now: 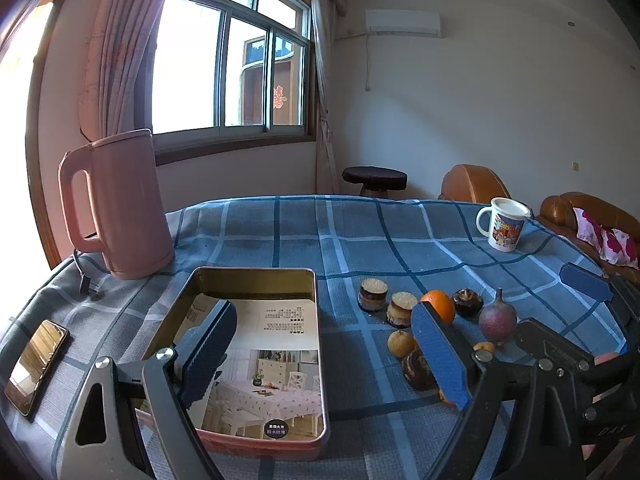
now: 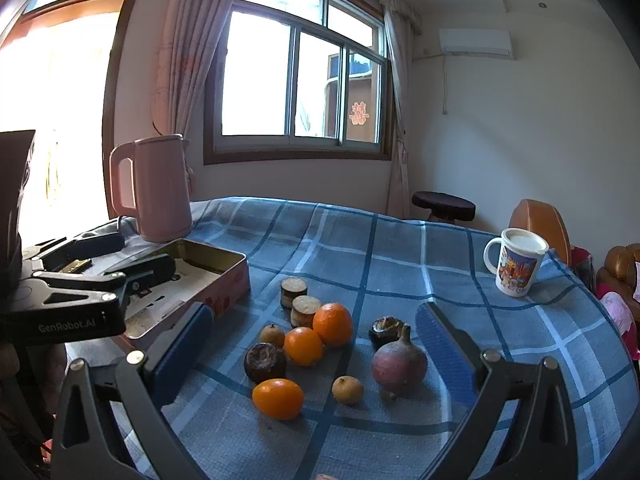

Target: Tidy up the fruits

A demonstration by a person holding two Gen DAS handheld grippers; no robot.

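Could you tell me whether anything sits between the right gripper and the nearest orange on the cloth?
Nothing visible does. The right gripper is open, and the nearest orange lies on bare cloth just ahead of its fingers. Other fruit sits behind and beside it.

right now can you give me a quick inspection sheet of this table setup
surface: table under a blue plaid cloth, rumpled in places
job's things: open tin box holding only a printed sheet; three oranges, two small yellow fruits, two dark round fruits, one purple fruit and two cut cylinder pieces, all loose on the cloth
clutter: pink kettle, mug, phone
grippers: left hand-held gripper open over the box; right hand-held gripper open, facing the fruits
cables: kettle cord
surroundings: window, curtains, stool, sofa
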